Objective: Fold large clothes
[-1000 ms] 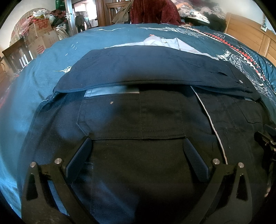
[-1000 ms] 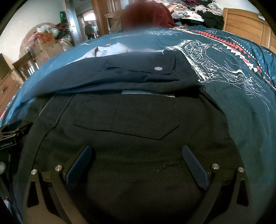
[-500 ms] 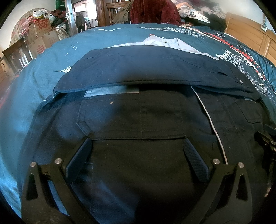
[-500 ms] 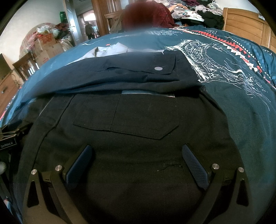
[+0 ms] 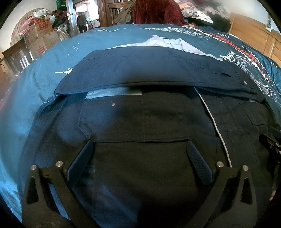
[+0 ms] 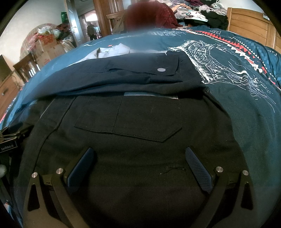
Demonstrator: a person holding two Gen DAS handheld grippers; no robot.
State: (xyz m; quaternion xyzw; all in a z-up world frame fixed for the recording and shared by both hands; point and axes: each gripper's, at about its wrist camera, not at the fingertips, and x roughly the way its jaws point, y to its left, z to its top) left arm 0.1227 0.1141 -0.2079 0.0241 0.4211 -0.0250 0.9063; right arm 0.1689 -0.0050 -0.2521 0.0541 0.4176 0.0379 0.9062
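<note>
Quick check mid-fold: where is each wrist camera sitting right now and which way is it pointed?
Left wrist: low over the dark jacket, facing across the bed; open left gripper below, right gripper's edge.
Right wrist: same direction, open right gripper, left gripper's edge.
Shared: jacket, teal bedspread, grey collar.

Grey shirt mostly hidden under jacket (collar shows)

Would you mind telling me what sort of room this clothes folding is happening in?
Most likely a lived-in bedroom: a teal printed bedspread under the dark garment, a wooden headboard, and loose clothes piled behind.
</note>
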